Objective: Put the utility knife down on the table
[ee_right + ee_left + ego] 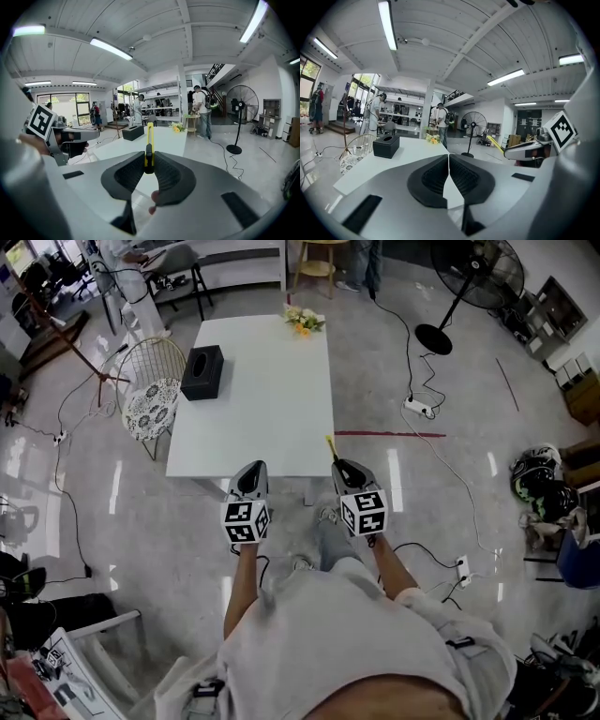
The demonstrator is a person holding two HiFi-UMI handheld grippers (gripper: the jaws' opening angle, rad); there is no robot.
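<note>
A slim yellow utility knife [149, 143] stands upright between the pads of my right gripper [149, 165], which is shut on it. In the head view the knife [331, 448] sticks out ahead of the right gripper [343, 468], just off the near right corner of the white table [272, 418]. My left gripper [252, 476] hangs at the table's near edge. Its jaws [448, 174] meet with nothing between them. The right gripper shows at the right of the left gripper view, the knife [496, 143] pointing from it.
A black tissue box [202, 371] sits at the table's far left, a small bunch of flowers [304, 321] at its far edge. A wire chair [150, 390] stands left of the table. A standing fan [469, 282] and floor cables [441, 442] lie to the right. People stand in the background.
</note>
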